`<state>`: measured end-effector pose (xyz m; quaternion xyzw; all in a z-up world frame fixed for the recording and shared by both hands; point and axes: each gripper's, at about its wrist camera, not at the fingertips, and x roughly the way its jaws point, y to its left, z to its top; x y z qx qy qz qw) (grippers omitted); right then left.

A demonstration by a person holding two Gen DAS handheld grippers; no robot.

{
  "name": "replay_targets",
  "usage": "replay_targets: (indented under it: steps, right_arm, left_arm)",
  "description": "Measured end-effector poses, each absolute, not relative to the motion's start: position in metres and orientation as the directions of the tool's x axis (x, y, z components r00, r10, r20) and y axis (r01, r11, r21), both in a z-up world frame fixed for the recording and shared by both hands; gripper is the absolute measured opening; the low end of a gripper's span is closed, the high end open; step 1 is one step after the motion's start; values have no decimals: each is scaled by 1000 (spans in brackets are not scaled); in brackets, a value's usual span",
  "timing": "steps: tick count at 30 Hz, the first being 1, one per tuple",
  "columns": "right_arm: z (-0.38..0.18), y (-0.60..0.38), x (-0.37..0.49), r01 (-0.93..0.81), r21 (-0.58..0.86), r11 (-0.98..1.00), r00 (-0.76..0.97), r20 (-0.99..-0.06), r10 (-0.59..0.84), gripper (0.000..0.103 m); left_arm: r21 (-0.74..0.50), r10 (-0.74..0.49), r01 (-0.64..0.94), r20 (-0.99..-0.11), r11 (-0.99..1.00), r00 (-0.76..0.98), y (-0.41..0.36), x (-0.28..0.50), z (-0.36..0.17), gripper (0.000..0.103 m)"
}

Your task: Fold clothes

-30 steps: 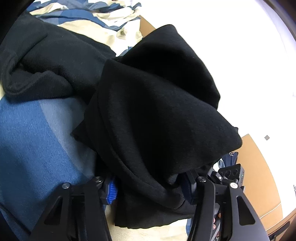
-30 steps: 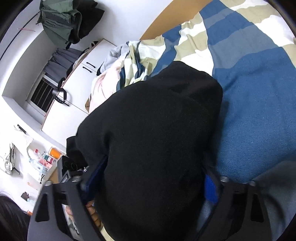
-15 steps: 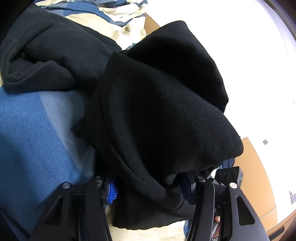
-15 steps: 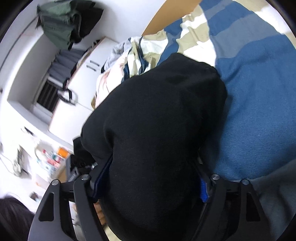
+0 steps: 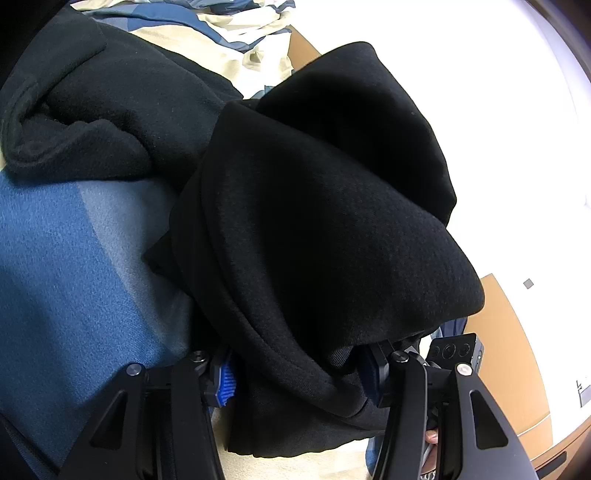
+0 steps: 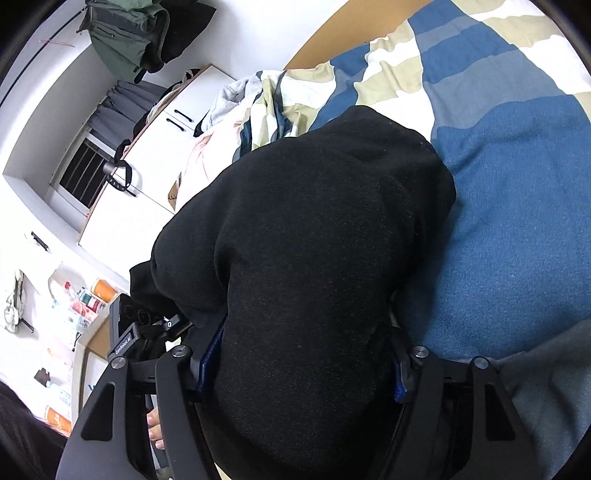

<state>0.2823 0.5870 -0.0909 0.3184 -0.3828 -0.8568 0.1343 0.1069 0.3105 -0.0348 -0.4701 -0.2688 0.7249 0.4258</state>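
Observation:
A thick black fleece garment [image 5: 325,221] is bunched up over the blue, beige and white bedspread [image 5: 66,280]. My left gripper [image 5: 299,373] is shut on a thick fold of it, its blue pads pressed against the cloth on both sides. The rest of the garment lies spread at the upper left [image 5: 96,110]. In the right wrist view the same black garment [image 6: 306,280] fills the middle and my right gripper [image 6: 303,369] is shut on its bulk. The other gripper's camera body [image 6: 125,332] shows at the left, close by.
The bedspread [image 6: 517,206] stretches right. Crumpled bedding and clothes [image 6: 251,107] are piled at the far end. White cabinets [image 6: 147,177], a hanging green jacket [image 6: 125,33] and a cluttered surface with bottles [image 6: 81,299] lie left. A wooden bed frame [image 5: 506,350] runs along the right.
Both grippers keep their hold on the black garment. The bundle has shifted slightly right and down in the left wrist view; the right view swung briefly, then settled.

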Motion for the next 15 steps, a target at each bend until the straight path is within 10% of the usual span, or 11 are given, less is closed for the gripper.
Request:
replay_targets:
  steps: [15]
  right_arm:
    - [-88, 574, 298, -55, 696, -716, -793, -467, -392, 65]
  left_arm:
    - [-737, 857, -438, -457, -514, -238, 316, 113, -23, 50]
